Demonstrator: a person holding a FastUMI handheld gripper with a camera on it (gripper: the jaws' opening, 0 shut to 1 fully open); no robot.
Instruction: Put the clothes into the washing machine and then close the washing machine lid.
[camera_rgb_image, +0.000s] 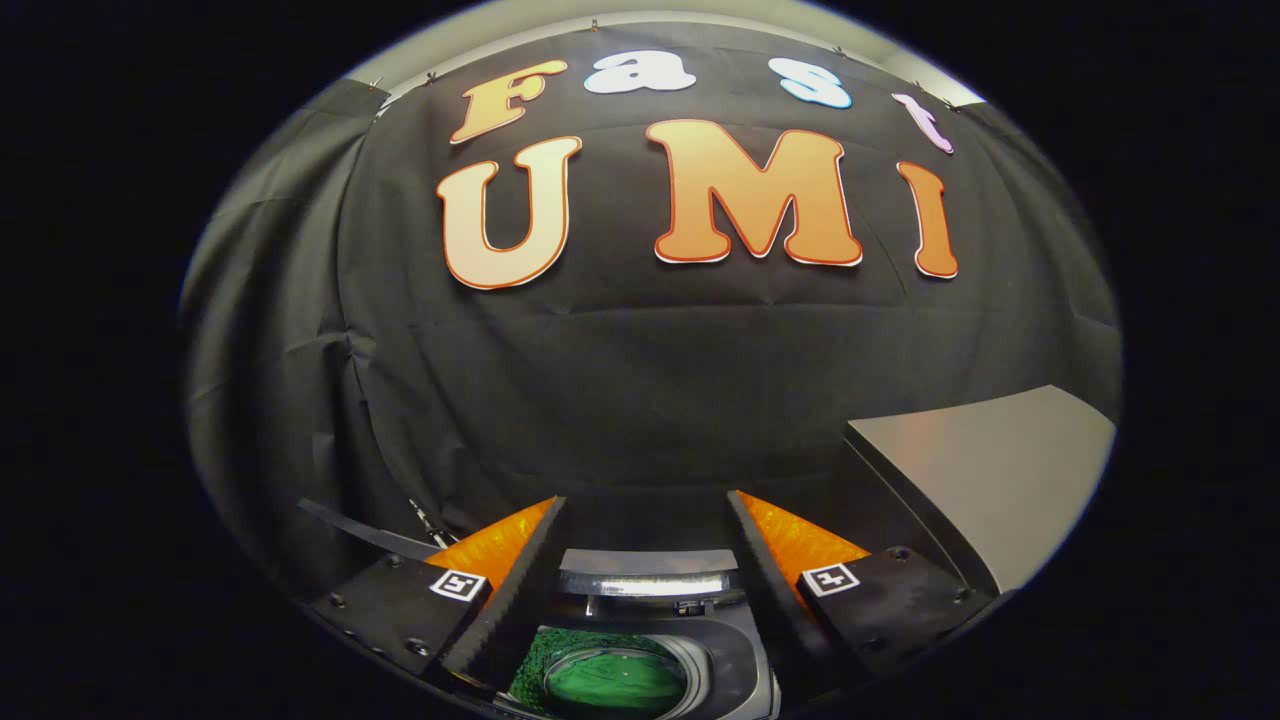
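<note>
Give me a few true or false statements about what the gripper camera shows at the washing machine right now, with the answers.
1. The gripper fingers are spread apart with nothing held between them. True.
2. Green cloth lies in the washing machine opening below the fingers. True.
3. The fingers are clamped on the green cloth. False: the cloth lies below them, untouched.
4. A grey panel stands beyond the fingers to one side. True.
5. A red towel hangs from the fingers. False: nothing hangs from them.

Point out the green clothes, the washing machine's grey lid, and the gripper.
green clothes (615, 682), gripper view, middle of the fabric.
washing machine's grey lid (985, 470), gripper view, its flat face.
gripper (645, 545), gripper view, midway between open fingertips.
</note>
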